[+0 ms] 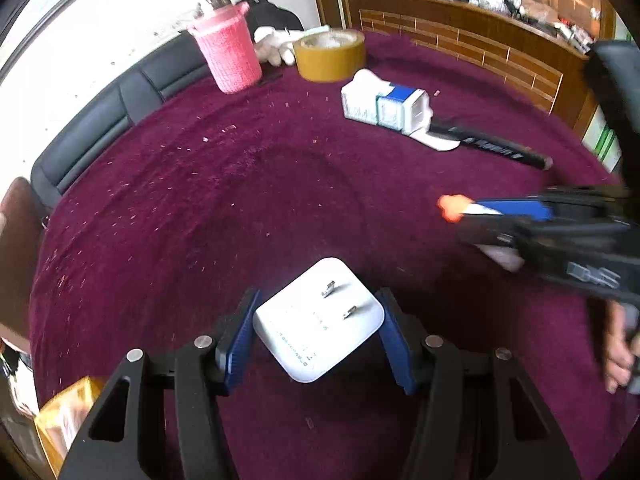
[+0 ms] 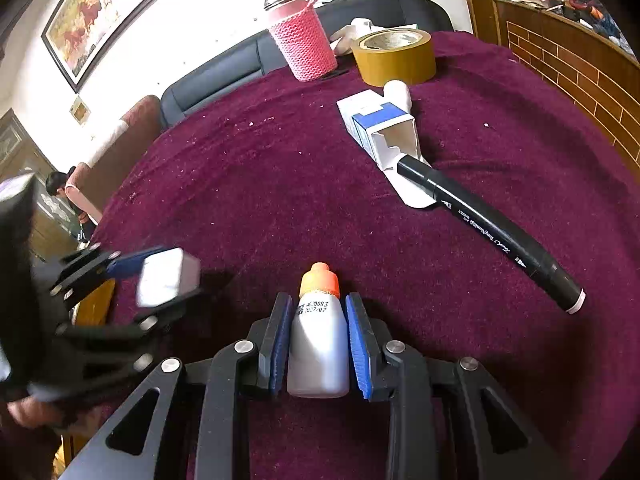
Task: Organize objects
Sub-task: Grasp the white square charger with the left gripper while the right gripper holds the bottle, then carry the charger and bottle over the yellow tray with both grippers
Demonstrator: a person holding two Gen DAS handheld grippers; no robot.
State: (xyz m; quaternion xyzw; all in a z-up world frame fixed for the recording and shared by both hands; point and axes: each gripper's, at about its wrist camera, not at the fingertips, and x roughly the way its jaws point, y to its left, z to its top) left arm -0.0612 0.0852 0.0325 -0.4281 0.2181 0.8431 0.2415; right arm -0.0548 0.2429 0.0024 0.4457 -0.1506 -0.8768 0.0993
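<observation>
My left gripper (image 1: 318, 312) is shut on a white plug adapter (image 1: 316, 320) with two metal prongs facing up, held above the purple cloth. It also shows blurred in the right wrist view (image 2: 166, 282). My right gripper (image 2: 318, 312) is shut on a small white bottle (image 2: 318, 344) with an orange cap, also seen in the left wrist view (image 1: 454, 206). An open white and blue carton (image 2: 380, 130) lies on the cloth ahead, with a black marker (image 2: 492, 234) lying at its mouth.
The table is covered in a purple cloth (image 1: 240, 200). At its far edge stand a pink knitted cup holder (image 2: 302, 46) and a roll of brown tape (image 2: 394, 56). A black sofa (image 1: 100, 120) and a wooden counter (image 1: 460, 36) lie beyond.
</observation>
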